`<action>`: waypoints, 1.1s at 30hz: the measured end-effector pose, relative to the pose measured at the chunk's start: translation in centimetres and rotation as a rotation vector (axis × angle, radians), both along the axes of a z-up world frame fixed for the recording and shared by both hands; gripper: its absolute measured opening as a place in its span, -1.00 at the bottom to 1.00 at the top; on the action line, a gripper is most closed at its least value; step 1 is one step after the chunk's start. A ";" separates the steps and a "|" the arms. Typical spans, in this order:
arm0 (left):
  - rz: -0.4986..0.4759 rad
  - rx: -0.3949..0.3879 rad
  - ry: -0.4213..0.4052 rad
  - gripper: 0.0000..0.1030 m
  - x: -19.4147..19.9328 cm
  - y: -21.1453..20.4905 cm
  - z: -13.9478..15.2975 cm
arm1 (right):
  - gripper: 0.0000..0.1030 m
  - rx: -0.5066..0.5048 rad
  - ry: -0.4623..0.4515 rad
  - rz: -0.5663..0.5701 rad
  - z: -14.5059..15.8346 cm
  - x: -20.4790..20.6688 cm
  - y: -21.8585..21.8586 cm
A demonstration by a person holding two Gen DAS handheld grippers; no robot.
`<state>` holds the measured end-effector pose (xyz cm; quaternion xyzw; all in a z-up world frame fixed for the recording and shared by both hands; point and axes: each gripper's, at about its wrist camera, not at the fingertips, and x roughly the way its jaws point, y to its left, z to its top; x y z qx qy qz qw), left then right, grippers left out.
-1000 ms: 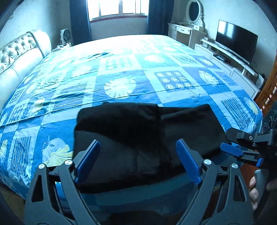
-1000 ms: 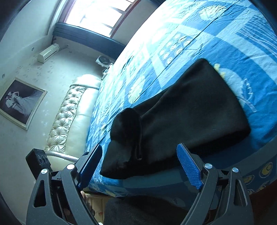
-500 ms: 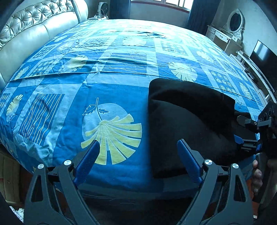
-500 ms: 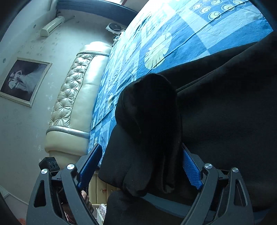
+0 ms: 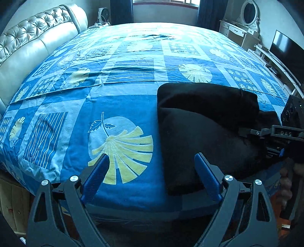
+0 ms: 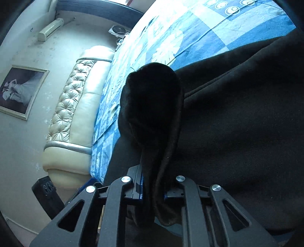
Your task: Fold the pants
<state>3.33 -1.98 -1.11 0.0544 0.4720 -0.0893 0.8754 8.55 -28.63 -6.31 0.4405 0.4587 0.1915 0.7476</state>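
Black pants lie folded on the blue patterned bedspread near the bed's front edge. My left gripper is open above that edge; the pants' near left corner lies between its fingers, against the right pad, and the left pad is over bare bedspread. In the right wrist view, my right gripper has its jaws closing on a raised fold of the pants, and the cloth is pinched between the pads. The right gripper's black frame shows at the pants' right end.
A tufted cream headboard runs along the left. A TV and a white dresser with a mirror stand at the right, and a fan is by the window. A hand grips the right handle. A framed picture hangs on the wall.
My right gripper moved in over the raised fold, and its jaws went from wide open to pinched on the cloth. The left gripper swung to the pants' left corner, then stayed still and open.
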 end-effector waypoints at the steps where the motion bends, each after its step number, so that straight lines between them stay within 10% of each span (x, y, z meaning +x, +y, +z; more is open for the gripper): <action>1: 0.004 0.000 0.002 0.76 0.0 0.0 0.0 | -0.74 0.011 -0.022 0.000 0.6 -0.2 0.0; 14: -0.017 -0.021 0.024 0.76 0.5 -1.7 -0.5 | -0.77 -0.009 -0.204 -0.134 8.2 -4.1 -8.5; 33: -0.077 -0.033 0.081 0.76 0.3 -6.1 -2.5 | -0.77 -0.041 -0.022 -0.321 0.3 -8.1 -17.3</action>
